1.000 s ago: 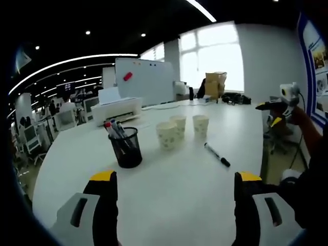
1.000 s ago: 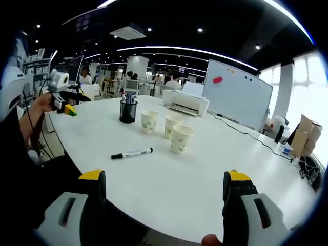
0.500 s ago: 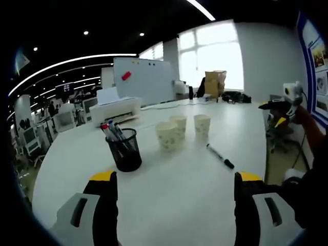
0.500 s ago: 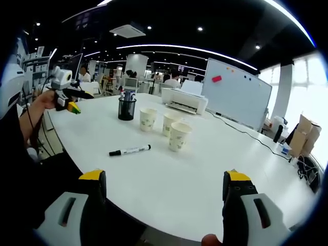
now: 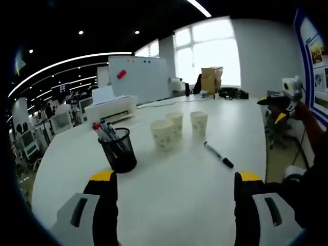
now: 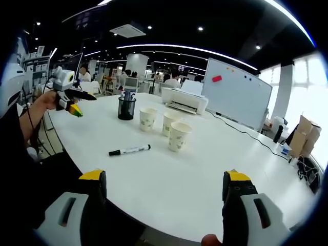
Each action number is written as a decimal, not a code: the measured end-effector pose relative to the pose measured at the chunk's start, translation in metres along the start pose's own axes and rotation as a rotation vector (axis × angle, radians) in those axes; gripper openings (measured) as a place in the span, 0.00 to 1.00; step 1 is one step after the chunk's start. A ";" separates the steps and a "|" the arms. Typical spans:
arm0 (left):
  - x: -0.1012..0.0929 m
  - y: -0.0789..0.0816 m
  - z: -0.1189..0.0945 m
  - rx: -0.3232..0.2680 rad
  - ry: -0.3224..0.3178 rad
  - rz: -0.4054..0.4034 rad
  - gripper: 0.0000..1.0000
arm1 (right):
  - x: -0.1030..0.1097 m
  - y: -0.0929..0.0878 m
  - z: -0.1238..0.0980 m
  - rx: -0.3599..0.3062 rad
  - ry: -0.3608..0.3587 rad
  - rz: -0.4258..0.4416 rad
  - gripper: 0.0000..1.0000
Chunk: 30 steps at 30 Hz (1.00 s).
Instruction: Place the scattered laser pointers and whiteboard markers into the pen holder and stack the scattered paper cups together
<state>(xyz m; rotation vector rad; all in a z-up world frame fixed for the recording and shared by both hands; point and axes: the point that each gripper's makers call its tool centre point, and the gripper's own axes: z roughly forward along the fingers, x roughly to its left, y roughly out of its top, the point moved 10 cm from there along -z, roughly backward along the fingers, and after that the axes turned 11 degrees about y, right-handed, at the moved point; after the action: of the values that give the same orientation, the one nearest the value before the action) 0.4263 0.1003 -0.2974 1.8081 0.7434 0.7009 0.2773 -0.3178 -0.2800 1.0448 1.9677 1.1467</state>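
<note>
I hold both hand-held grippers above the near edge of the white bench (image 5: 169,195), each with its jaws spread wide and nothing between them: the left hand-held gripper (image 5: 173,197) in its own view, the right hand-held gripper (image 6: 163,197) in its own. The one loose whiteboard marker (image 5: 219,155) lies flat on the bench, apart from everything else. From my left hand-held gripper it sits toward one o'clock, its long axis running from about eleven to five. In the right gripper view the marker (image 6: 129,150) lies toward eleven o'clock, nearly crosswise to the jaws, cap end toward the left. I judge the right hand-held gripper the nearer of the two, though both are well short of it. The black mesh pen holder (image 5: 118,150) stands upright toward eleven o'clock of my left hand-held gripper and already holds several markers standing in it. Three paper cups (image 5: 162,135) stand upright and separate just beyond the marker, none nested yet. I see no laser pointer loose on the bench.
</note>
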 end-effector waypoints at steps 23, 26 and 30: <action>-0.024 0.020 0.023 -0.039 -0.068 0.041 0.97 | 0.001 -0.003 0.000 -0.003 0.003 0.007 0.89; -0.024 0.021 0.024 -0.032 -0.075 0.053 0.97 | 0.001 -0.003 0.000 -0.004 0.003 0.007 0.89; -0.023 0.021 0.025 -0.030 -0.076 0.051 0.97 | -0.002 -0.003 -0.003 -0.001 -0.009 0.007 0.89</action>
<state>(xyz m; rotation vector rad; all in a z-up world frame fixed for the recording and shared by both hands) 0.4343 0.0621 -0.2879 1.8217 0.6354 0.6701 0.2750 -0.3211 -0.2810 1.0549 1.9576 1.1446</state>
